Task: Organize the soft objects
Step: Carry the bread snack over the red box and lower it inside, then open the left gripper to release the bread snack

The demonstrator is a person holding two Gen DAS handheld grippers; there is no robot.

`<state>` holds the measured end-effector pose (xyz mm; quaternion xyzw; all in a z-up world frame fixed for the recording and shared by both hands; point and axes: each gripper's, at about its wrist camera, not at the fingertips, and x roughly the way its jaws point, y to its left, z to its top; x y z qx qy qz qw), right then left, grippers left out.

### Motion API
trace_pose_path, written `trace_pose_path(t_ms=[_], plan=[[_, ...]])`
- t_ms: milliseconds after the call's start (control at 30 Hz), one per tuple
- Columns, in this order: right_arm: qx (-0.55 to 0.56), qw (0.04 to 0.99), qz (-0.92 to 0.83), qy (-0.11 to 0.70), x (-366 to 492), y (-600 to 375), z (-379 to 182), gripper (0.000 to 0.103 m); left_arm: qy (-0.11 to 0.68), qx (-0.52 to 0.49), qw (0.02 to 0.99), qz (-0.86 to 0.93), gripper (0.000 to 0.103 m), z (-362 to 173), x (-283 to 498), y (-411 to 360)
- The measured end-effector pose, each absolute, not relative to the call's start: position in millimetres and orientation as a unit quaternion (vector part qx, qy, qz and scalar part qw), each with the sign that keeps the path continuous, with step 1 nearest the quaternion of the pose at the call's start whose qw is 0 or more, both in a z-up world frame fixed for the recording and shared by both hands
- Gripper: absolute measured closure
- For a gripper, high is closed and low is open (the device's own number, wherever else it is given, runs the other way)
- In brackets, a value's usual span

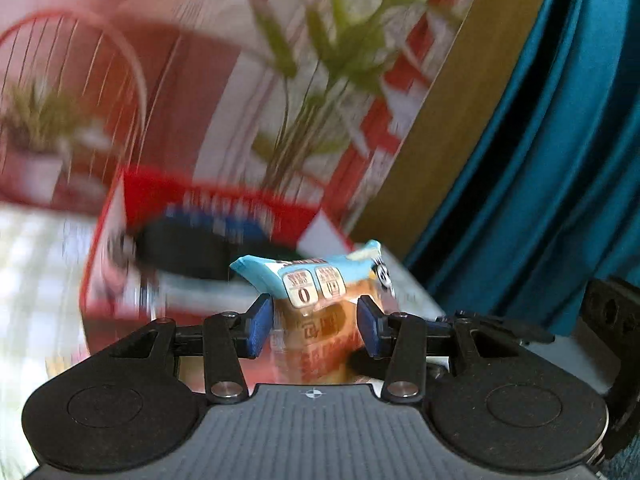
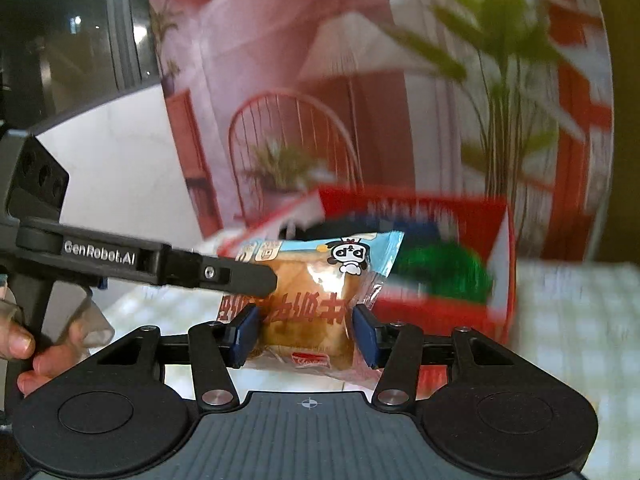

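A wrapped bread bun (image 2: 308,300) in a clear and light-blue packet with a cartoon figure is held between both grippers. My right gripper (image 2: 306,334) is shut on its lower part. My left gripper (image 1: 316,328) is shut on the same bun packet (image 1: 316,300) from the other side; its black finger (image 2: 224,274) shows in the right wrist view, reaching in from the left. A red box (image 2: 444,236) with blue lettering stands just behind the bun, blurred, with dark and green things inside.
A white checked cloth (image 2: 568,320) covers the table. A pink and red backdrop (image 2: 280,80) with a chair and plants stands behind. Teal curtain (image 1: 560,160) hangs at the right in the left wrist view. A hand (image 2: 24,344) grips the left gripper's handle.
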<state>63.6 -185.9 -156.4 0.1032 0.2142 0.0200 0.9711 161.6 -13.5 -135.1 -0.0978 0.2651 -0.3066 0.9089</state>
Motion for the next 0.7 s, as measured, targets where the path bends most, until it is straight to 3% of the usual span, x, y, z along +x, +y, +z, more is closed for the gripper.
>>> trace_pose_path(t_ms=[267,700], plan=[[0.096,0.976,-0.008,0.194,131,-206,-138,0.055,0.267,-0.072,0.915,-0.294,0.055,-116,228,-34],[0.147,0.935,-0.049,0.318,210,-242,-199,0.056,0.366,-0.024,0.896,-0.25,0.054,-182,284,-52]])
